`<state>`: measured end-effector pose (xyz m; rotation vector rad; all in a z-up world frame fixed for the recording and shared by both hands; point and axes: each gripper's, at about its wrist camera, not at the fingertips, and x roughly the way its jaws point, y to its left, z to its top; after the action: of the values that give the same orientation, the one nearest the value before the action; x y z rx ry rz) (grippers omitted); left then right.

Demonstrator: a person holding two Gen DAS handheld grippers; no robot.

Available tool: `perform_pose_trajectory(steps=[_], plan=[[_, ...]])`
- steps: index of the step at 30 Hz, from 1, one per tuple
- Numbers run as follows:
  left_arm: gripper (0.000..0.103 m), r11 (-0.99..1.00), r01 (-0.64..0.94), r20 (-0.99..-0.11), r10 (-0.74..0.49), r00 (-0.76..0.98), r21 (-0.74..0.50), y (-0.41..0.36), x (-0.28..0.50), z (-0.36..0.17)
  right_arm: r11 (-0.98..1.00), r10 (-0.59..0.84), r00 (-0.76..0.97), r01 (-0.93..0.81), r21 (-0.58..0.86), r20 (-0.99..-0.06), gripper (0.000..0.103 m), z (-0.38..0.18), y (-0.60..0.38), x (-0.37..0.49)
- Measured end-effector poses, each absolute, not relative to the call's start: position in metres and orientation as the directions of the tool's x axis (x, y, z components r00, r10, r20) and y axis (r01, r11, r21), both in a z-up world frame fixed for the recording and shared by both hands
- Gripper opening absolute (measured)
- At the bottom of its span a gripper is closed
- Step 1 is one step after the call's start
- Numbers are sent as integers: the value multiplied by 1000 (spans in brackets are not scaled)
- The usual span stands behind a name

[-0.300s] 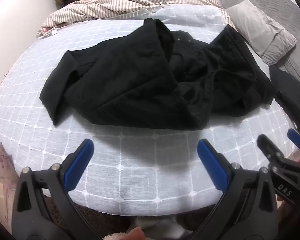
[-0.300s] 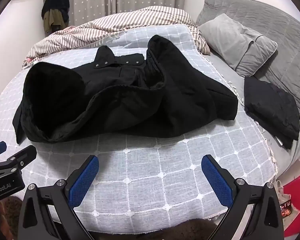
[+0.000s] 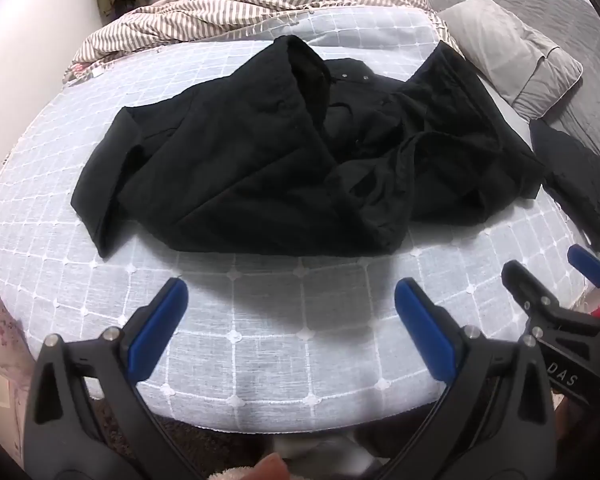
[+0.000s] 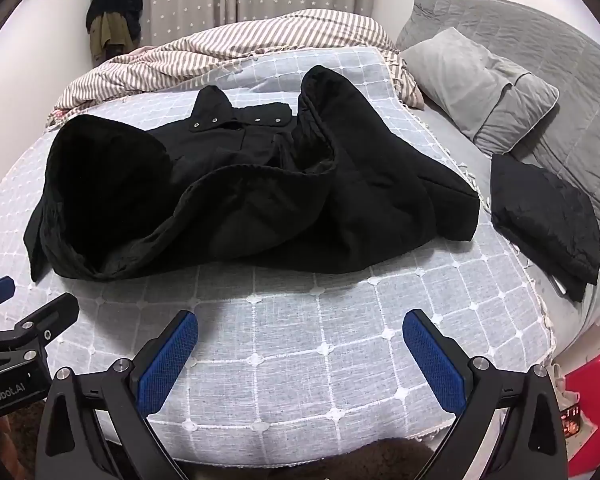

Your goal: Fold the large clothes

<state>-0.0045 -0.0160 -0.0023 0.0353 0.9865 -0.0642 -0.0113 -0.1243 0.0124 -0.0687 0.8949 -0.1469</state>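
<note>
A large black hooded jacket (image 3: 284, 160) (image 4: 252, 192) lies crumpled on the pale blue grid-patterned bedspread (image 3: 300, 340) (image 4: 320, 352), its collar with metal snaps (image 4: 236, 120) facing up. My left gripper (image 3: 290, 292) hovers open over the bed's near edge, short of the jacket's hem, with nothing between its blue pads. My right gripper (image 4: 300, 322) is open too, likewise short of the jacket and empty. Each gripper shows at the edge of the other's view: the right one (image 3: 548, 272), the left one (image 4: 32, 300).
A folded black garment (image 4: 544, 220) (image 3: 576, 176) lies at the bed's right side. A grey pillow (image 4: 484, 88) and grey quilt (image 4: 560, 40) sit behind it. A striped blanket (image 4: 228, 56) is bunched at the far end. Clothes (image 4: 114, 12) hang by the curtain. A red object (image 4: 596, 408) stands low right.
Both views have shifted only slightly; the jacket sits a touch lower in the right wrist view. Both grippers stay open and empty.
</note>
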Motion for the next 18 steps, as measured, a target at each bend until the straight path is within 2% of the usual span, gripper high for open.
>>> perform_pose_trajectory(steps=[18], plan=[[103,997,73,-836,-36,548,5,-13,-1,-4,988,-154,606,93,-123,-780,103,7,-127,-8]])
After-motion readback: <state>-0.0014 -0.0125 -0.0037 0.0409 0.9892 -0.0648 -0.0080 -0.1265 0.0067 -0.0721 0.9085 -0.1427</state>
